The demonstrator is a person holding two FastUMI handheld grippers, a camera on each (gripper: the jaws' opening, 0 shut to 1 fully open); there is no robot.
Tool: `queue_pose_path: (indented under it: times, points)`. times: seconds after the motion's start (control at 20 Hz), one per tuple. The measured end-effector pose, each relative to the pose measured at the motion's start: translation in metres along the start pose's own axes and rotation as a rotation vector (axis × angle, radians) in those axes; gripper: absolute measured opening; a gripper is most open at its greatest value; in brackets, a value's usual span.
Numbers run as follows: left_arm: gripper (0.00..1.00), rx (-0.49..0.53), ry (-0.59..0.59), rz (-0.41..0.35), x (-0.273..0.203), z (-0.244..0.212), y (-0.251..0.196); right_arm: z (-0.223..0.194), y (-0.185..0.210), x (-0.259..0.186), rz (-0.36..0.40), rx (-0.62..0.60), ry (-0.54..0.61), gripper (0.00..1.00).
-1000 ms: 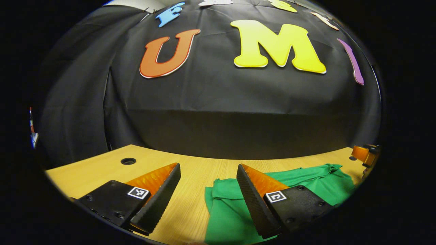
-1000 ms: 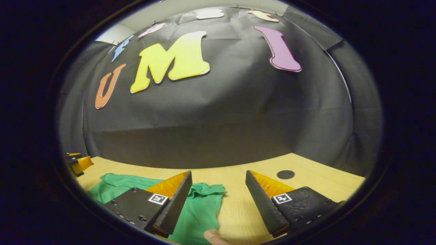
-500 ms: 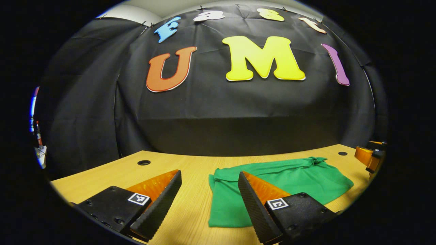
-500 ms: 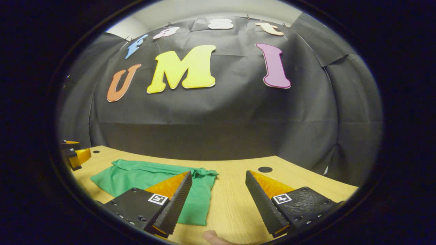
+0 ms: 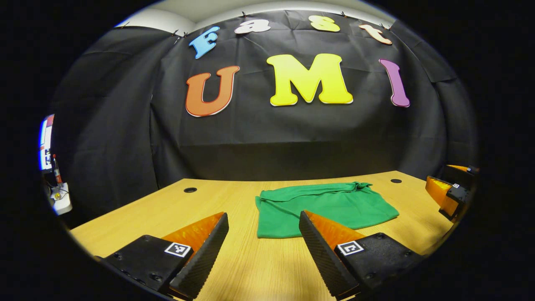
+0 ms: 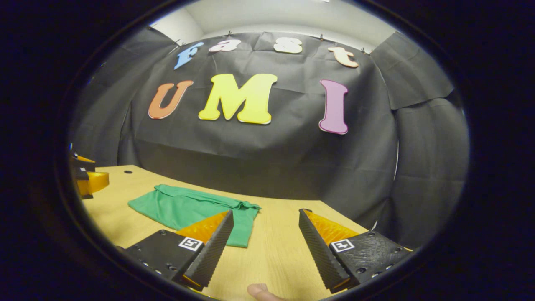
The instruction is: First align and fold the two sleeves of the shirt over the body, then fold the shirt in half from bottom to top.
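Pale wooden tabletop [image 5: 242, 267] spans the lower half of both views, bearing a folded green cloth shirt [image 5: 324, 205] at centre, while the left gripper [image 5: 263, 244] and right gripper [image 6: 265, 240] at the bottom edges each stand wide apart, empty, with a fingertip [image 6: 259, 291] at bottom centre of the right gripper view.

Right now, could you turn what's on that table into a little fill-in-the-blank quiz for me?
1. The cloth lying on the wooden table is a folded shirt coloured ____.
2. The fingers of the left gripper stand ____, holding nothing.
3. The right gripper holds ____ between its fingers.
4. The shirt rests ____ on the table, touched by neither gripper.

Missing words: green; open; nothing; flat
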State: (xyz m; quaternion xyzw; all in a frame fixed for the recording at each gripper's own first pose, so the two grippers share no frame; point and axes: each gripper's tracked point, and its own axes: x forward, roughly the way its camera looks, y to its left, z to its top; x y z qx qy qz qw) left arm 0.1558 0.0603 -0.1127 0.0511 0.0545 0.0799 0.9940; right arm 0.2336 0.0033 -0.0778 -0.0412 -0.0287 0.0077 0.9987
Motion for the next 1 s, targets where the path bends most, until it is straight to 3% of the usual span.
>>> queue_pose_path:
  times: [0.35, 0.6, 0.75, 1.0]
  points:
    - [1.0, 0.044, -0.047, -0.076, -0.082, 0.073, -0.021, 0.072, -0.023, -0.113, 0.007, 0.011, -0.002, 0.95]
    - [1.0, 0.02, -0.057, -0.126, -0.134, 0.088, -0.014, 0.066, -0.038, -0.172, -0.02, -0.007, 0.049, 0.95]
    - [1.0, 0.016, -0.117, -0.119, -0.152, 0.106, -0.007, 0.072, -0.053, -0.193, -0.077, -0.03, 0.037, 0.96]
    - [1.0, 0.012, -0.125, -0.135, -0.165, 0.109, -0.01, 0.082, -0.046, -0.215, -0.059, -0.022, -0.003, 0.95]
